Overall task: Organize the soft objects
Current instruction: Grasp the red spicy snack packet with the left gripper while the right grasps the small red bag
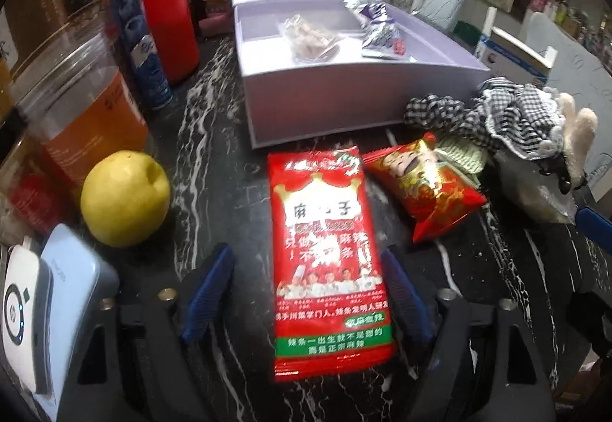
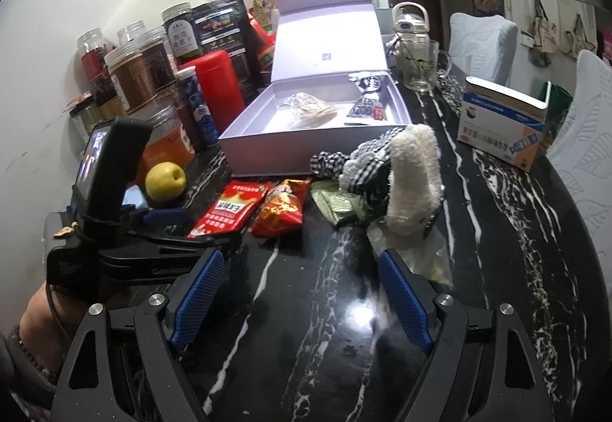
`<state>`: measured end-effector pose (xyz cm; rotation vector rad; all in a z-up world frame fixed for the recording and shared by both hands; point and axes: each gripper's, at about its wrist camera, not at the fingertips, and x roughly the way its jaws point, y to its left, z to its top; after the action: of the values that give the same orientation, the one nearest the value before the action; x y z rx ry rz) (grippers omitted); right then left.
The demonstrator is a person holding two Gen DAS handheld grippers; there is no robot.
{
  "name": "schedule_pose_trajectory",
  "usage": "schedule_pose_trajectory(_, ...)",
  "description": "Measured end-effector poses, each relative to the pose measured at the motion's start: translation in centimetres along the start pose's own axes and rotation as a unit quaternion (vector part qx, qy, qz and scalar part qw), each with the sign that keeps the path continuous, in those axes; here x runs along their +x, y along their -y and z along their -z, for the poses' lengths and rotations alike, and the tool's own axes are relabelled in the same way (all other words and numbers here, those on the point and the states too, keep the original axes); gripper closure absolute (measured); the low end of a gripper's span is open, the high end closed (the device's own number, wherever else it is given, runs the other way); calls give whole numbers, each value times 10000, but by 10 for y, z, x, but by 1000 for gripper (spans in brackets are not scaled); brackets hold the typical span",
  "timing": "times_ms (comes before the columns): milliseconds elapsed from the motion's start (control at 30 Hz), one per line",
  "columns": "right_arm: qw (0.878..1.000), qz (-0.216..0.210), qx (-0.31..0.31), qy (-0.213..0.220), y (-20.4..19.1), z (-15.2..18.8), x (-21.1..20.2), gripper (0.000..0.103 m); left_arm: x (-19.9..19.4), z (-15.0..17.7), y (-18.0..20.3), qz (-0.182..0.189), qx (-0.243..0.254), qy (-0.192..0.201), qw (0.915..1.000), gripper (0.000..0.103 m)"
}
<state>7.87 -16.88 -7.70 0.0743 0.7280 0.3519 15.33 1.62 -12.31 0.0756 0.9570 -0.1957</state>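
A: Item one, flat red spicy-strip snack packet (image 1: pixel 329 261). Location?

B: Lying flat on the black marble table (image 2: pixel 497 230), directly between the two blue pads of the left gripper (image 1: pixel 306 295). Its long axis runs straight away from that gripper, towards the open lavender gift box (image 1: pixel 344 104) just beyond its far end.

A: Left gripper, condition?

B: Part open, one pad on each long side of the packet. No pad visibly presses it; a sliver of table shows on either side.

A: Right gripper (image 2: pixel 302 292)?

B: Jaws wide, nothing between them but bare marble. The packet lies ahead and to its left, well apart, so the left hand is plainly the nearer.

A: Neighbouring stock?

B: Smaller red crisp bag (image 1: pixel 424 184) just beside the packet's right edge; checked cloth (image 1: pixel 493 119) and white plush piece (image 2: pixel 411 177) beyond it. Box already holds a clear bag (image 1: pixel 310 37) and a purple sachet (image 1: pixel 382 31).

A: Judgement?

B: Closing across the packet's narrow width looks the likely next step.
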Motion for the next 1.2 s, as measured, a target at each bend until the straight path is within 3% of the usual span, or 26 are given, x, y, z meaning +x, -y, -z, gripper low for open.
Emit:
schedule_pose_trajectory(33, 10000, -33, -3, -19, -1, 0, 1, 19, 0, -3, 2, 16, 33, 38, 10000, 50)
schedule_pose_trajectory(233, 9997, -176, -59, -172, -5, -2, 13, 19, 1, -5, 1, 122, 120, 100, 9998, 56)
schedule_pose_trajectory(500, 9985, -221, -269, -429, -14, -8, 40, 19, -9, 2, -10, 124, 104, 189, 9997, 56)
schedule_pose_trajectory(633, 9983, -187, -231, -504, -16, -16, 55, 19, -10, 5, -14, -125, 209, 254, 9994, 56)
schedule_pose_trajectory(833, 9973, 97, -373, -624, -21, -26, 78, 21, -9, 8, -27, 103, -31, 142, 9998, 56)
schedule_pose_trajectory(1000, 9962, 253, -474, -684, -28, -28, 93, 35, -11, 10, -30, 146, -109, 144, 9997, 56)
schedule_pose_trajectory(1067, 9954, 346, -515, -728, -29, -28, 98, 56, -11, 10, -30, 152, -113, 145, 9997, 56)
schedule_pose_trajectory(1200, 9958, 298, -485, -711, -28, -28, 96, 63, -11, 10, -30, 156, -132, 133, 9997, 56)
